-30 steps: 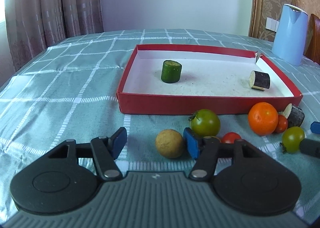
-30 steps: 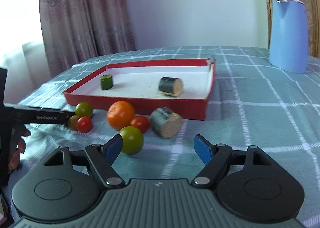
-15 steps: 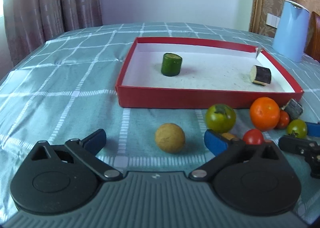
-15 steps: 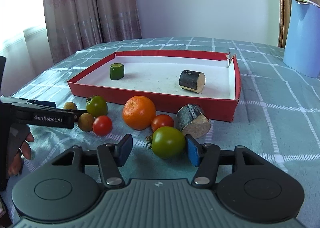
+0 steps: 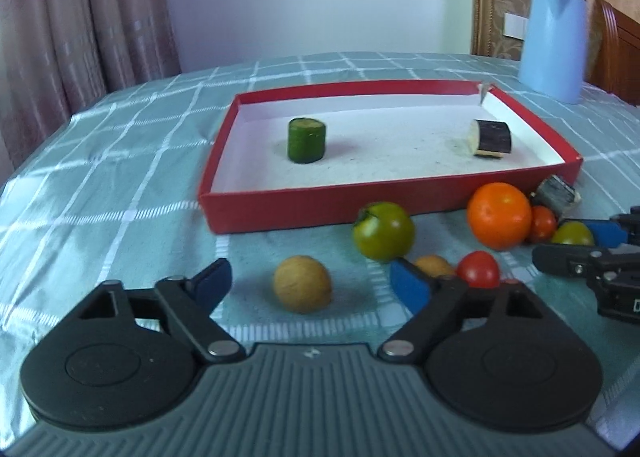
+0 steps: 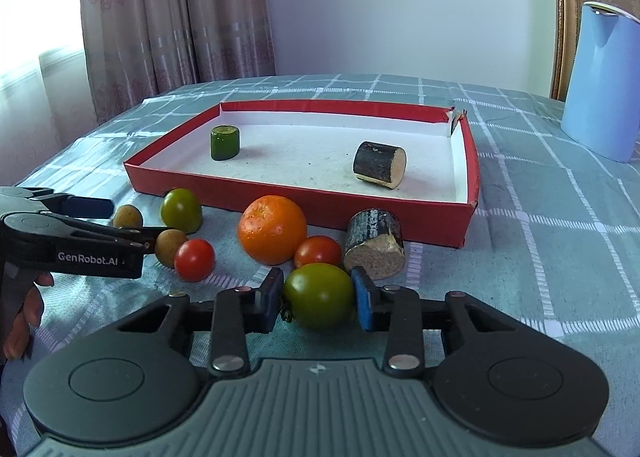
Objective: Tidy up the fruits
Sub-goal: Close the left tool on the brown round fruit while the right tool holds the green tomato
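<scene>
In the left wrist view my left gripper [image 5: 310, 281] straddles a tan round fruit [image 5: 302, 283]. Its jaws are closing and both blue pads stand clear of the fruit. In the right wrist view my right gripper [image 6: 318, 299] is closing on a small green tomato [image 6: 320, 293], with a pad touching each side. An orange [image 6: 272, 229], a bigger green tomato [image 6: 181, 210], two red tomatoes [image 6: 194, 259] [image 6: 318, 251], a second tan fruit [image 6: 170, 243] and an eggplant piece [image 6: 374, 243] lie before the red tray [image 6: 304, 197]. The tray holds a cucumber piece [image 6: 225, 142] and an eggplant piece [image 6: 380, 164].
A light blue kettle [image 6: 604, 81] stands at the back right of the checked green tablecloth, with a wooden chair [image 5: 616, 53] behind it. Curtains hang at the back left. A person's fingers [image 6: 24, 313] hold the left gripper's handle.
The left jaws spread wide, then narrowed around the tan fruit. The right gripper slid forward until the small green tomato sat between its fingers, and its jaws closed onto it.
</scene>
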